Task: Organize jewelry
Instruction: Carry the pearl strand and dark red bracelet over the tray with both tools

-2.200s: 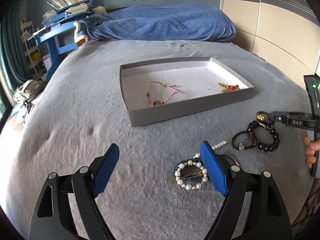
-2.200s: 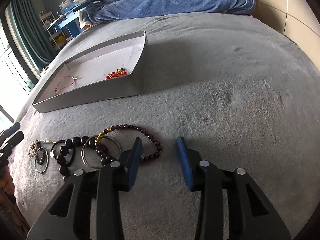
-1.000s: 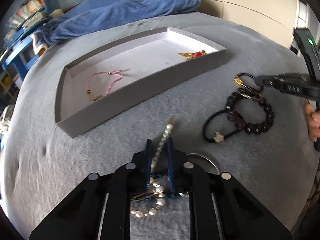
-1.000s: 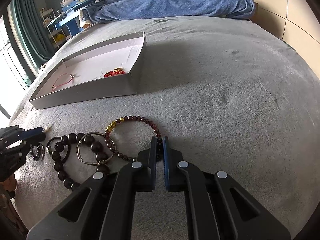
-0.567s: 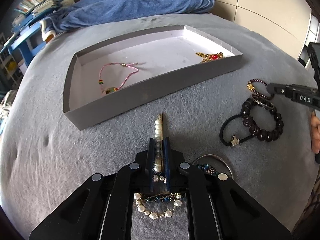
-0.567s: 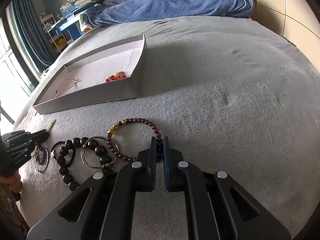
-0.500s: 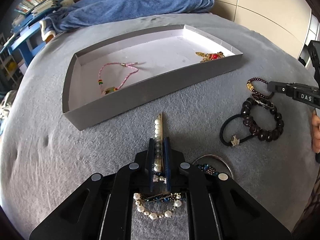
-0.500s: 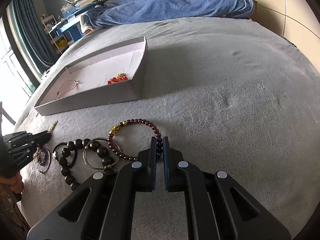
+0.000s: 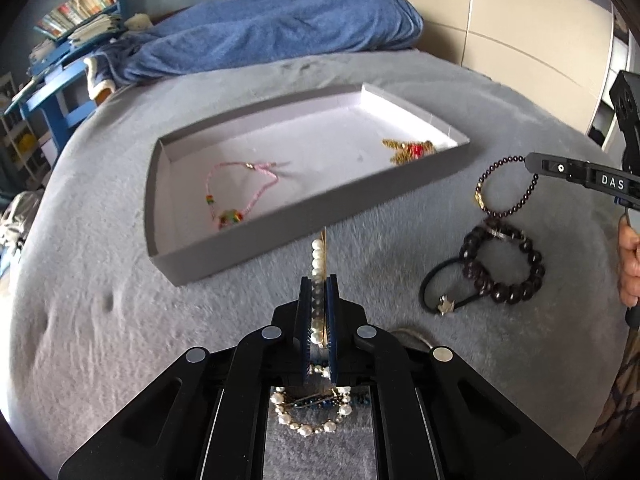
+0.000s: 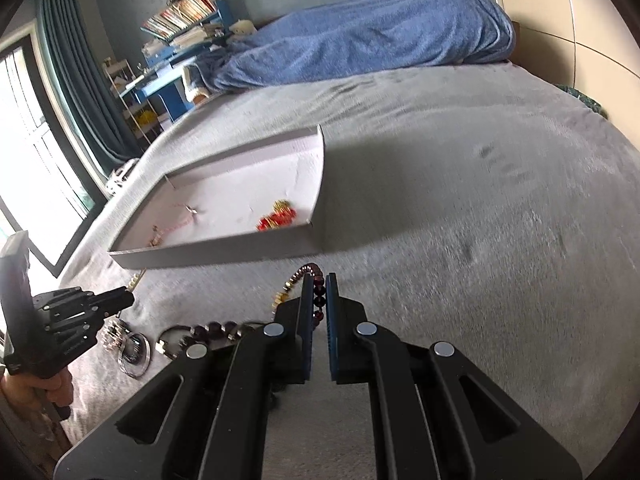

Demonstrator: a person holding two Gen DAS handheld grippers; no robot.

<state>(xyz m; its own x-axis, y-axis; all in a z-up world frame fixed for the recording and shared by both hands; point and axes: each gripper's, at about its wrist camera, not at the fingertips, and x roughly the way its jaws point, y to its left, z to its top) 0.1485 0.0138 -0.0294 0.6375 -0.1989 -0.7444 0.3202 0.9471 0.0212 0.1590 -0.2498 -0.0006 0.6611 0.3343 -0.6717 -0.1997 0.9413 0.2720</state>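
Pearl clip point(image 9: 318, 258), pinched in the left gripper point(image 9: 319, 280), hangs just short of the tray point(image 9: 304, 226). Right gripper point(image 10: 319, 286) pinches the bead bracelet point(image 9: 506, 188), apparently lifted off the bed point(image 10: 460, 216). Carrying step; next, both go over the wall, then release.

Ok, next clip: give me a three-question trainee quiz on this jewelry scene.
1. True or false: the left gripper is shut on the pearl hair clip.
2. Which piece does the right gripper hold? A) black hair tie B) dark red bead bracelet C) pink cord bracelet
3. How many pieces lie in the grey tray?

Key:
1. True.
2. B: the dark red bead bracelet hangs from it, clear of the bed; the black hair tie lies on the blanket.
3. Two: the pink cord bracelet and a red-and-gold piece.
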